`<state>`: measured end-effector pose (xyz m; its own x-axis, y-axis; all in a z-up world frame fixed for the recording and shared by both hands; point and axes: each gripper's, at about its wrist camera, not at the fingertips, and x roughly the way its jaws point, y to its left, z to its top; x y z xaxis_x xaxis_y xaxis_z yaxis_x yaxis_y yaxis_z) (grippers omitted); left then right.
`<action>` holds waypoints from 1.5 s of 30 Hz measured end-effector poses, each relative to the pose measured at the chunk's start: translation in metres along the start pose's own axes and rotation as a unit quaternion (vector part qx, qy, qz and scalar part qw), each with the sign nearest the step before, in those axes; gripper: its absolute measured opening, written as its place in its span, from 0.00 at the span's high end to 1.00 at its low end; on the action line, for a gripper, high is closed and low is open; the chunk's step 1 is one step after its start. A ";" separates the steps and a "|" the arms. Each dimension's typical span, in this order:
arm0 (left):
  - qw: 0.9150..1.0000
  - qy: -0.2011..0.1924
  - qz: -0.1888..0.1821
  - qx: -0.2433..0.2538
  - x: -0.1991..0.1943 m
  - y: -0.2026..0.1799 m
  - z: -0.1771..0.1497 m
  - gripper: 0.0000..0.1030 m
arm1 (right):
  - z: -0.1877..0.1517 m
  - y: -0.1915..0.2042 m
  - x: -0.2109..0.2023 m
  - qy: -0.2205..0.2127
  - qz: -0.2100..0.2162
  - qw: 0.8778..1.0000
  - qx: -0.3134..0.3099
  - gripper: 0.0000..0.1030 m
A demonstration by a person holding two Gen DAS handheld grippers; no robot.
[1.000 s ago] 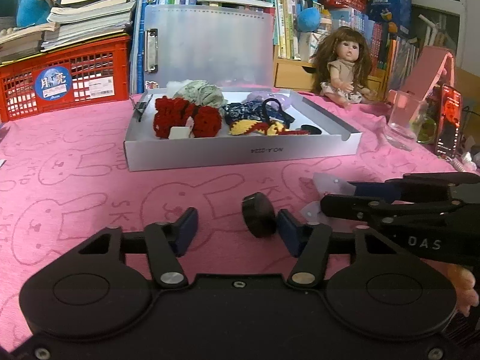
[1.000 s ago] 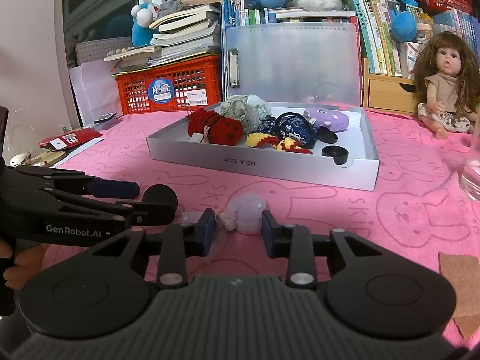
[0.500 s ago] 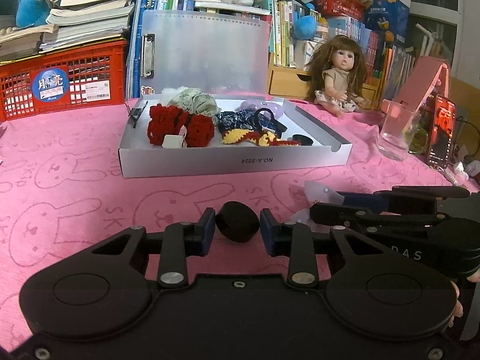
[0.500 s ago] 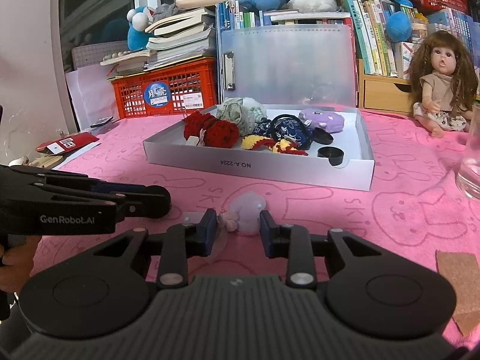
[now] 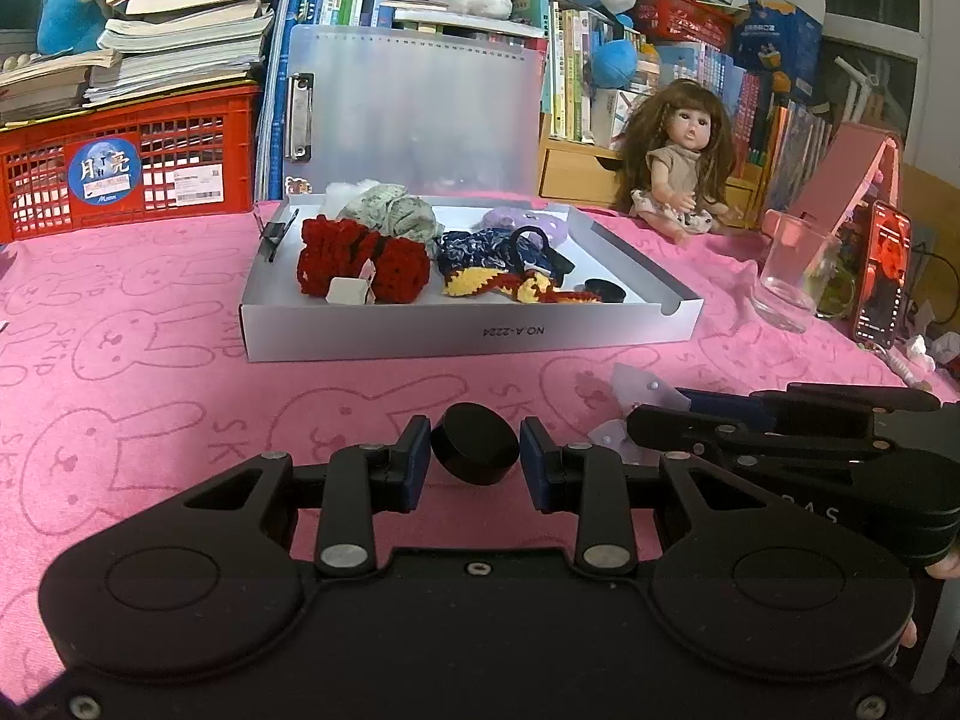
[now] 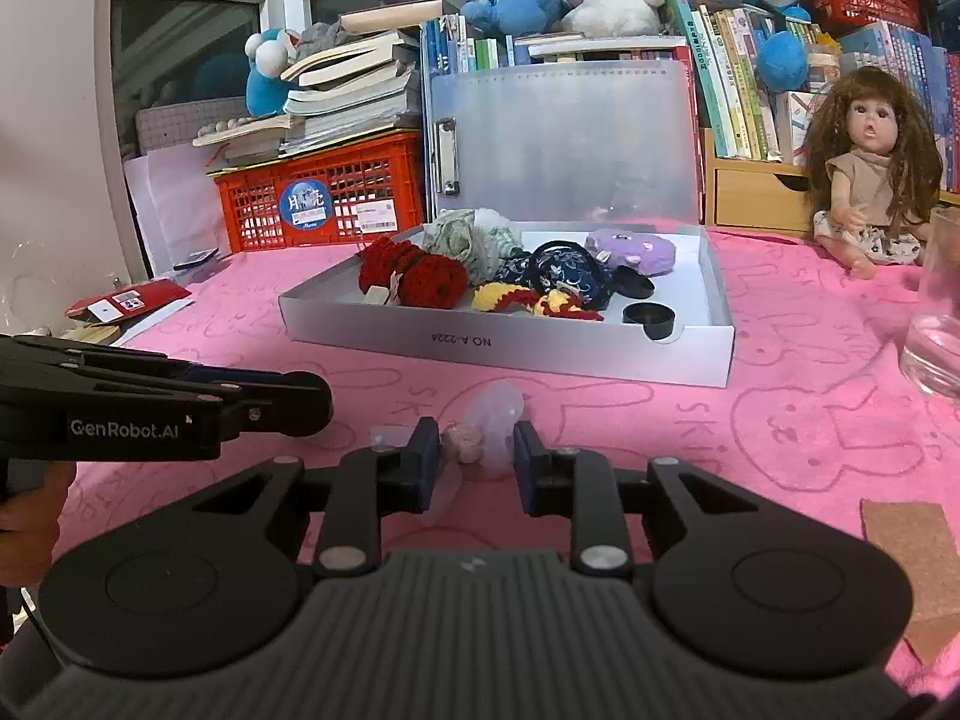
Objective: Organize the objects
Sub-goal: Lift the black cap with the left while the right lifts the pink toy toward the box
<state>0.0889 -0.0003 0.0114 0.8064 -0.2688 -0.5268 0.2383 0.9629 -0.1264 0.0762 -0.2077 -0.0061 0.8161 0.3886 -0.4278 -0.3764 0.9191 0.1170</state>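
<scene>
- While clamped on black round lid (image 5: 474, 443) before white tray (image 5: 474, 333) marked "NO A-2224": left gripper (image 5: 474, 457).
- Just closed on pale hair clip (image 6: 489, 432), beside it: right gripper (image 6: 472, 457).
- "GenRobot.AI" along gripper's side.

Open pink cloth (image 5: 150, 372) ahead, white tray (image 5: 468, 333) wall beyond, glass (image 5: 792, 276) blocking right, red crate (image 5: 126, 180) far left

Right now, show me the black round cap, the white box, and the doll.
black round cap (image 5: 475, 443), left wrist view, its top face.
white box (image 5: 468, 333), left wrist view, its front wall.
doll (image 6: 864, 186), right wrist view, its chest.
</scene>
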 end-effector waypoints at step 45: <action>1.000 -0.015 0.007 -0.017 0.000 0.005 0.018 0.70 | 0.016 -0.009 -0.006 -0.025 -0.029 0.999 0.028 0.73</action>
<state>0.0999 0.0036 0.0259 0.8255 -0.2549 -0.5036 0.2081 0.9668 -0.1483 0.0819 -0.2174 0.0100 0.8569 0.3359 -0.3909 -0.3035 0.9419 0.1441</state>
